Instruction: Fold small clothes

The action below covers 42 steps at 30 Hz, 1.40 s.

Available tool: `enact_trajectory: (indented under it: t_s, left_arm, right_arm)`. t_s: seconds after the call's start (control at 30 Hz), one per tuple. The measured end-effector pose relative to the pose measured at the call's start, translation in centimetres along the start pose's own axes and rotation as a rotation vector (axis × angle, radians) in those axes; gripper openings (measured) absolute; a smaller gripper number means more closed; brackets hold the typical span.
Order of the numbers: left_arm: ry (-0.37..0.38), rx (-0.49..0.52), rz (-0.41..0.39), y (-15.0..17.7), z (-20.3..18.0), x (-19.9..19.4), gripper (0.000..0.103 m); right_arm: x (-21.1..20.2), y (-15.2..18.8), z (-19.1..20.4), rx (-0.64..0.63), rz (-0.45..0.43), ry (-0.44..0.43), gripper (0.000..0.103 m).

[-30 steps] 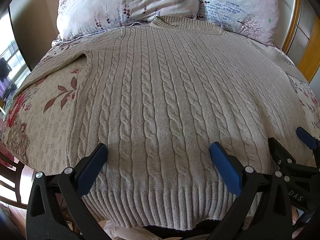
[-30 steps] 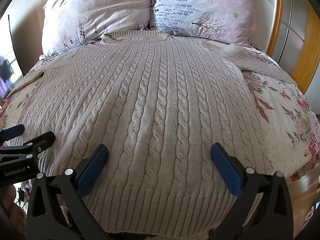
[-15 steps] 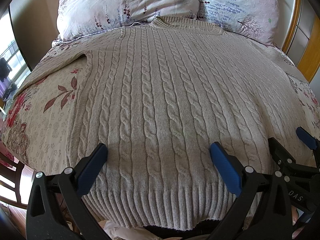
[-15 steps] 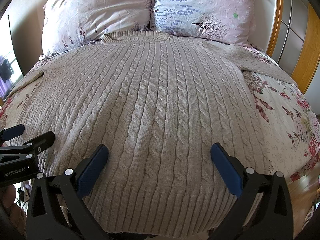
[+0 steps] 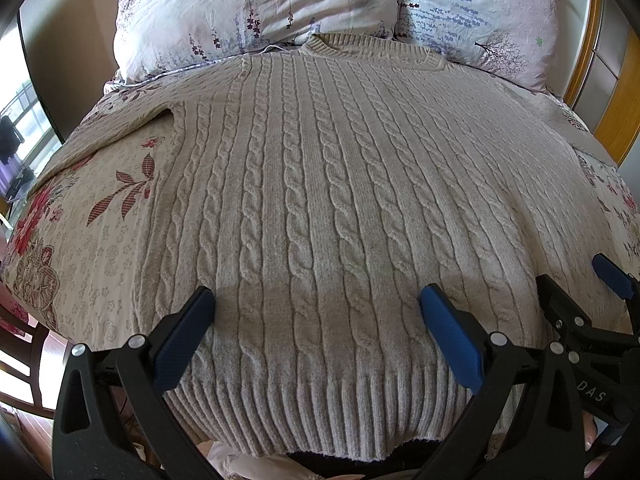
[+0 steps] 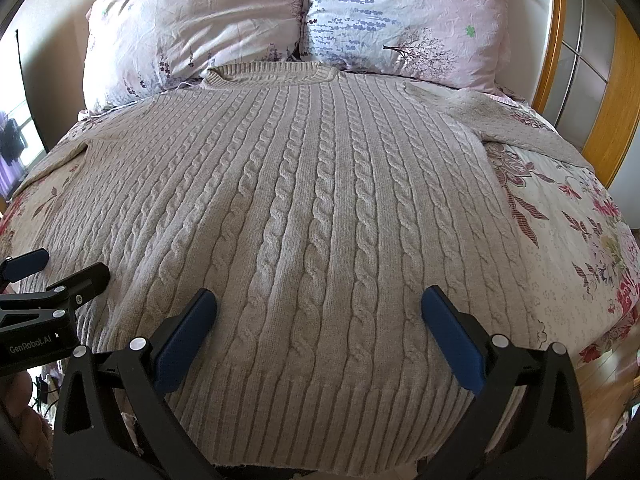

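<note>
A beige cable-knit sweater (image 5: 320, 184) lies flat, front up, on the bed, collar (image 5: 372, 46) at the far end by the pillows, ribbed hem (image 5: 320, 412) nearest me. It also fills the right wrist view (image 6: 312, 208). Its sleeves spread out to the left (image 5: 120, 136) and right (image 6: 520, 128). My left gripper (image 5: 316, 304) is open and empty, hovering over the hem's left part. My right gripper (image 6: 318, 306) is open and empty over the hem's right part; it also shows at the right edge of the left wrist view (image 5: 576, 292).
The bed has a floral quilt (image 5: 92, 232) and two floral pillows (image 6: 192, 28) (image 6: 404, 20) at the head. A wooden headboard frame (image 6: 556, 32) stands at the right. A wooden chair (image 5: 24, 344) and floor lie past the bed's left edge.
</note>
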<state>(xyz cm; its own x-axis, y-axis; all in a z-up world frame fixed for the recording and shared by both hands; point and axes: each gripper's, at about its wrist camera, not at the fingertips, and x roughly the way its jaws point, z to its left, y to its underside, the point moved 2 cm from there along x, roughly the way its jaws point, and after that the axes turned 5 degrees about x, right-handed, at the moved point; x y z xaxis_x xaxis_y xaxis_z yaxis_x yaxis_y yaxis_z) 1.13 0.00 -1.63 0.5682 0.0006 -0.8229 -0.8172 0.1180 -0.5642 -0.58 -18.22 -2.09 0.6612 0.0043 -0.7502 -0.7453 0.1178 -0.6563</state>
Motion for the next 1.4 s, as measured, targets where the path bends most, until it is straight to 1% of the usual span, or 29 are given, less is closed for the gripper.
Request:
enact_trajectory:
  t_s: [1.03, 1.2, 1.4]
  left_arm:
    - [0.000, 0.000, -0.001, 0.00, 0.00, -0.01, 0.101]
    - [0.002, 0.003, 0.009, -0.05, -0.01, 0.03, 0.101]
    - [0.009, 0.013, 0.031, -0.94, -0.27, 0.51, 0.101]
  right_arm:
    - [0.05, 0.08, 0.08, -0.002, -0.001, 0.000, 0.102]
    - [0.06, 0.36, 0.02, -0.018, 0.010, -0.010, 0.102]
    - [0.50, -0.33, 0.13, -0.054, 0.036, -0.033, 0.102]
